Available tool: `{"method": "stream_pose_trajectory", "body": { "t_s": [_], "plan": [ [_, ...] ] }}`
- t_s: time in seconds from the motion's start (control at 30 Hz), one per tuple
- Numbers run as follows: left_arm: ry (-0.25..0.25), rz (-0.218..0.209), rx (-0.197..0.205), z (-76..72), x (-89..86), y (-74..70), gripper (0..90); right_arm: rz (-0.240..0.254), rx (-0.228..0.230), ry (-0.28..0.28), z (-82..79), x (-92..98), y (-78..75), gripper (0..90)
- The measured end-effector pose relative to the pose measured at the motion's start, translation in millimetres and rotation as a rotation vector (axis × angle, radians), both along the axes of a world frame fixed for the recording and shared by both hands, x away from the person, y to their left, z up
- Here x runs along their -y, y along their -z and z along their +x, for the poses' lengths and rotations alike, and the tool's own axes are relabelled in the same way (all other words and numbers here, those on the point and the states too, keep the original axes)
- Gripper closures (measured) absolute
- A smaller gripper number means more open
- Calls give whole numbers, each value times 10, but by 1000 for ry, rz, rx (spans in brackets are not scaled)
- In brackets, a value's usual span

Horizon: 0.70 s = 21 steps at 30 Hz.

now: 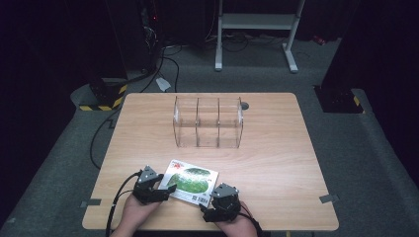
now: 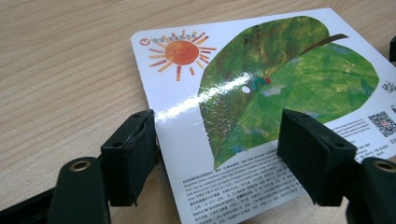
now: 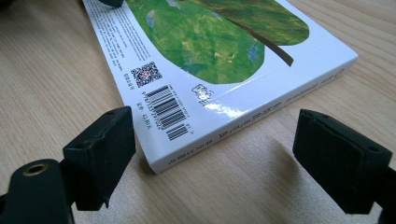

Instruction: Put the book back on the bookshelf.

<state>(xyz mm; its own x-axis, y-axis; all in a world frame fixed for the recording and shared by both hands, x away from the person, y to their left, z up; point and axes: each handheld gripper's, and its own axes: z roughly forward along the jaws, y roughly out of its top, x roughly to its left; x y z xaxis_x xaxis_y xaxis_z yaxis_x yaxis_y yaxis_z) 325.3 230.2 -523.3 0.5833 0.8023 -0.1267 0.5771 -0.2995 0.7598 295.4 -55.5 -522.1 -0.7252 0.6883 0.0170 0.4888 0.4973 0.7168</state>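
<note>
**Both grippers set at a book's near corners**

The book [image 1: 188, 181] lay flat, back cover up, near the table's [image 1: 276, 148] front edge, well apart from the clear rack [image 1: 208, 122] at mid-table. The left gripper [image 2: 217, 154] stood with jaws spread, one pad beside the book's edge and the other over the cover, nothing clamped. The right gripper [image 3: 229, 154] was likewise released, its jaws straddling the spine corner near the barcode without pressing it.

To lift well, each gripper would likely need one jaw worked under the cover edge before closing, since the book sat flush on the wood; closing evenly on both sides should keep it from tilting or slipping on the glossy cover.

The small print on the cover was too fine to read, and the rack's dividers were faint. Whether the left pad actually touched the book's edge could not be told.
</note>
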Motion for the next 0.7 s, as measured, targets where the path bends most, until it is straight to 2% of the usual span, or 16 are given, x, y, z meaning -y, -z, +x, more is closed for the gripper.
{"method": "stream_pose_trajectory", "body": {
  "t_s": [0.43,0.7],
  "plan": [
    [14,-2,-4,-4,15,0,291,-2,9,37,56,107,-2,135],
    [10,-4,-7,-6,17,-1,294,-1,11,84,124,195,-4,142]
  ]
}}
